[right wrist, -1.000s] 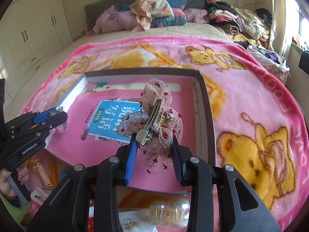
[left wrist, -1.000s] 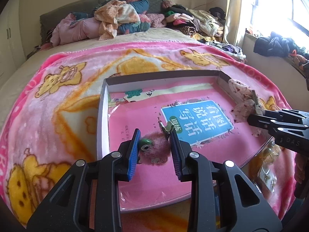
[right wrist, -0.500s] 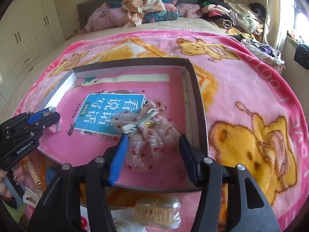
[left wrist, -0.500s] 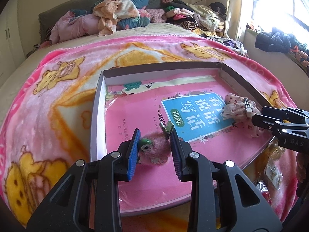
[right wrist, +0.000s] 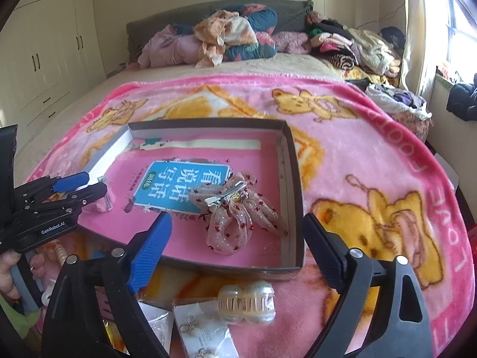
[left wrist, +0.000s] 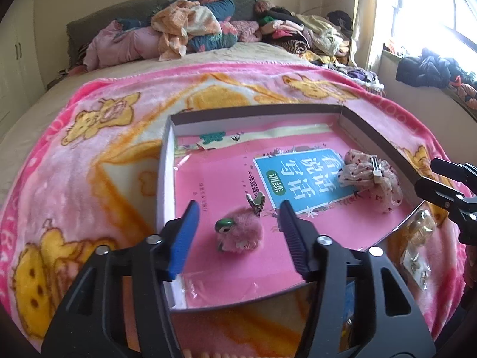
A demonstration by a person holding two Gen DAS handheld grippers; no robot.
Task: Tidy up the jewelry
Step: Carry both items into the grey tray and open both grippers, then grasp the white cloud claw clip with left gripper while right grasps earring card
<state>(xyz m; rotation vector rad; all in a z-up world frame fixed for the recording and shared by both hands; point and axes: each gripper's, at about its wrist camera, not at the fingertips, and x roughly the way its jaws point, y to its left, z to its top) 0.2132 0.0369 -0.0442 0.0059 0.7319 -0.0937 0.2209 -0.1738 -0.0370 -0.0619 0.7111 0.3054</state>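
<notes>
A shallow box point(left wrist: 384, 146) lined with a pink booklet lies on the blanket; it also shows in the right wrist view point(right wrist: 293, 161). A fuzzy pink hair clip point(left wrist: 241, 232) lies in it between the open fingers of my left gripper point(left wrist: 238, 229), untouched. A sheer dotted bow clip point(right wrist: 235, 208) lies at the box's right side, also seen in the left wrist view point(left wrist: 372, 179). My right gripper point(right wrist: 235, 250) is wide open just before it. The left gripper point(right wrist: 80, 188) appears at the box's left.
Loose pieces lie on the pink bear blanket point(right wrist: 372, 179) before the box: a pearly claw clip point(right wrist: 246, 301), carded earrings point(right wrist: 202, 331), a spiral hair tie point(right wrist: 59, 250). Piled clothes point(right wrist: 232, 35) sit at the bed's head. A windowsill point(left wrist: 432, 68) is at right.
Both grippers opened. The right one let the bow clip drop into the box and drew back; the left one released the fuzzy pink clip, which now lies in the box.
</notes>
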